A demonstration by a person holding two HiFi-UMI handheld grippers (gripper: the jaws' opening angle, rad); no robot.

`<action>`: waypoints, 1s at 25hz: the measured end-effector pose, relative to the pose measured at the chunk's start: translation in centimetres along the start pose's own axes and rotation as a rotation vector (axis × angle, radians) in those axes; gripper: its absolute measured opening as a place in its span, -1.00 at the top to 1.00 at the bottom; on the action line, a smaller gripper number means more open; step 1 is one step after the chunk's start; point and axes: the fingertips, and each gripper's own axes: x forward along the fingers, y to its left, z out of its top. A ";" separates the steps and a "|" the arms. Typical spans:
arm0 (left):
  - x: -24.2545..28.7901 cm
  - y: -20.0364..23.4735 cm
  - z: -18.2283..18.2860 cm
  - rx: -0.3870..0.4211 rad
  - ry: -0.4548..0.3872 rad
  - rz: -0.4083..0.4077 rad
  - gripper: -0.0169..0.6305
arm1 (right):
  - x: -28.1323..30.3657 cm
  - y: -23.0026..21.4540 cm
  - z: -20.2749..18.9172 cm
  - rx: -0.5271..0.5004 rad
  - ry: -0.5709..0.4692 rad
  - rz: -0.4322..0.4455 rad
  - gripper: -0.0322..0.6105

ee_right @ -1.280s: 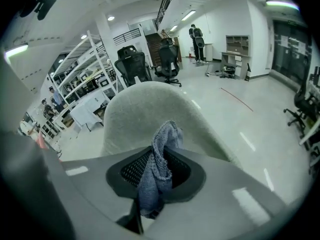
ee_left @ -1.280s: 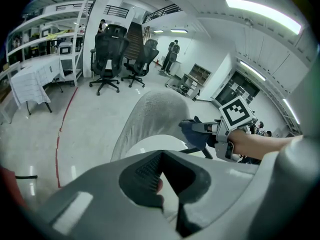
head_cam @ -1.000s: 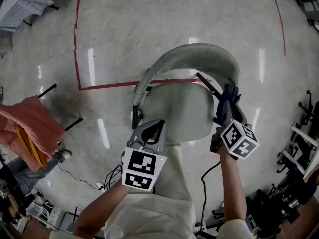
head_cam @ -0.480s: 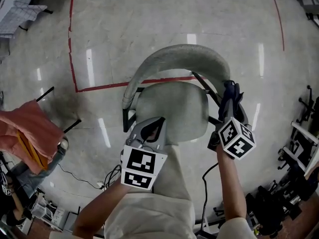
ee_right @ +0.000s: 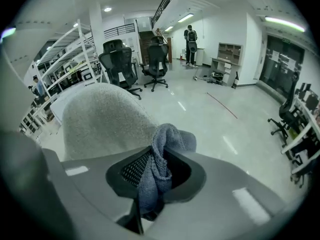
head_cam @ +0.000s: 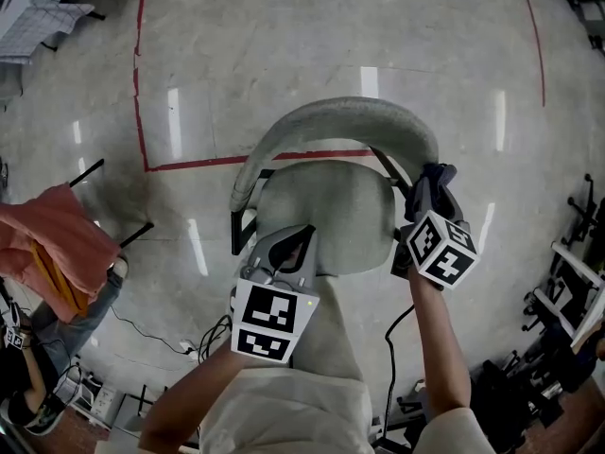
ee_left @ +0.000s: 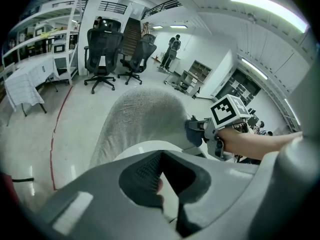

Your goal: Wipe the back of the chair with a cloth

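Blue-grey cloth (ee_right: 167, 139) sits clamped in the right gripper (ee_right: 155, 156) beside the chair back (ee_right: 100, 116), plain in that gripper's view, barely visible overhead. The left gripper (ee_left: 160, 159) is closed on nothing.

The seat (head_cam: 326, 206) lies straight before the person, with the back (head_cam: 340, 121) along its far side. The left gripper (head_cam: 301, 239) is over the seat's near left edge. The right gripper (head_cam: 427, 192) is at the back's right end, right of the seat, with the cloth (head_cam: 433, 176) between its jaws; whether cloth and back touch cannot be told. On the floor, a tape line (head_cam: 142, 112) runs left of the back and passes under it. A cable (head_cam: 388, 348) lies below the right gripper. A second person (head_cam: 47, 291) is well apart to the left. Far beyond the back stand office chairs (ee_right: 120, 61), shelves (ee_right: 70, 59) left of them.
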 end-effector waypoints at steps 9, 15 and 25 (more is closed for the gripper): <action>0.5 1.1 0.0 -0.044 -0.014 0.032 0.95 | 2.5 2.6 0.2 -0.041 0.012 0.054 0.66; 0.2 1.8 -0.3 -0.079 -0.024 0.052 0.95 | 3.4 4.4 0.5 -0.066 0.005 0.095 0.66; -0.7 3.8 -0.6 -0.126 -0.043 0.082 0.95 | 4.5 9.2 1.5 -0.126 -0.018 0.163 0.66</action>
